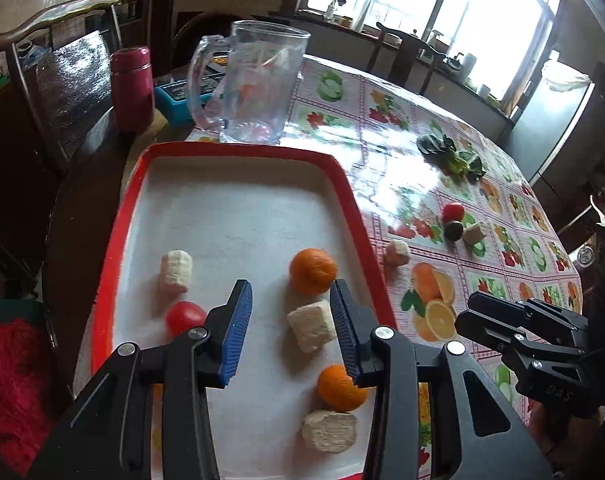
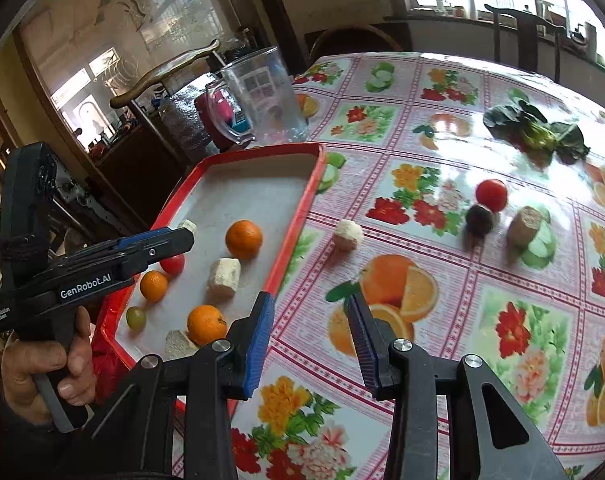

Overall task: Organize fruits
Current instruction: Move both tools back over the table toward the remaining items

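A red-rimmed white tray (image 1: 114,240) holds two oranges (image 1: 313,271), a red tomato (image 1: 184,317) and several pale fruit chunks (image 1: 175,271). My left gripper (image 1: 290,332) hovers open and empty over the tray, beside a pale chunk (image 1: 310,326). In the right wrist view the tray (image 2: 302,208) also holds a third orange (image 2: 153,285) and a green grape (image 2: 135,317). My right gripper (image 2: 310,344) is open and empty above the tablecloth, right of the tray. On the cloth lie a pale chunk (image 2: 348,234), a tomato (image 2: 491,195), a dark fruit (image 2: 479,220) and a brownish chunk (image 2: 523,226).
A clear glass pitcher (image 1: 258,84) stands behind the tray, with a red flask (image 1: 131,88) and a blue box (image 1: 178,98) to its left. Leafy greens (image 2: 538,132) lie at the far right of the table. Chairs stand around the table.
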A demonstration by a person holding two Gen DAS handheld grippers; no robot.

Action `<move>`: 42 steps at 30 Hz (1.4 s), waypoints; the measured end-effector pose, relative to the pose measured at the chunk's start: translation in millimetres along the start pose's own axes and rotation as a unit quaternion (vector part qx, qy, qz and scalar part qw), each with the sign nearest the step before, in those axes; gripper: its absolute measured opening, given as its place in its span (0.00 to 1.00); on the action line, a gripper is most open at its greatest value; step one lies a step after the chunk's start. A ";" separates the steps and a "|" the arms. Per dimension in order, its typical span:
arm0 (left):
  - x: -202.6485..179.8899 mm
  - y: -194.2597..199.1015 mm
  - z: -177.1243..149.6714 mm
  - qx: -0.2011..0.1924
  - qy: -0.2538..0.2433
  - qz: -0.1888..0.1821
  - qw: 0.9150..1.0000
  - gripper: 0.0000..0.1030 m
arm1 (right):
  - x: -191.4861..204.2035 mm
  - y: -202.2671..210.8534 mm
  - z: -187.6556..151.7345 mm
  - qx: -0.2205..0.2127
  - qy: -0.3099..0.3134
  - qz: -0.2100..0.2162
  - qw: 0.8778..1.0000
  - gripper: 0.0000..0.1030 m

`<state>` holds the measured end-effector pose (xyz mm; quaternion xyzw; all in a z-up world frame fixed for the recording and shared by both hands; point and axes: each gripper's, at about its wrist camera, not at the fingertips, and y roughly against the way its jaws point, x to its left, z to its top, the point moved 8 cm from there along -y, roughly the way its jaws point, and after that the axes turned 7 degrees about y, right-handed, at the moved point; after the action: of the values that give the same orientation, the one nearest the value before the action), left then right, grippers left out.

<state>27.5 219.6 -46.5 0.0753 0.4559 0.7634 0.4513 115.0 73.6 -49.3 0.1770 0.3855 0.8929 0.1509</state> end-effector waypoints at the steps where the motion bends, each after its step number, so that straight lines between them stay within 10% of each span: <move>1: -7.2 0.1 -1.5 0.001 -0.006 -0.005 1.000 0.37 | -6.9 3.7 -3.9 -0.001 -0.006 -0.004 1.000 0.39; 25: -109.6 -10.5 -27.9 0.023 -0.097 -0.036 0.994 0.37 | -90.9 64.2 -49.4 -0.025 -0.079 -0.046 0.996 0.41; 42: -116.0 -80.2 -5.5 0.067 -0.127 -0.005 0.990 0.37 | -134.2 37.6 -17.2 -0.009 -0.073 -0.066 0.995 0.41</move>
<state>141.8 142.4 -76.6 0.1995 0.4458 0.7130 0.5032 222.3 -16.6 -59.2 0.2150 0.3765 0.8689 0.2388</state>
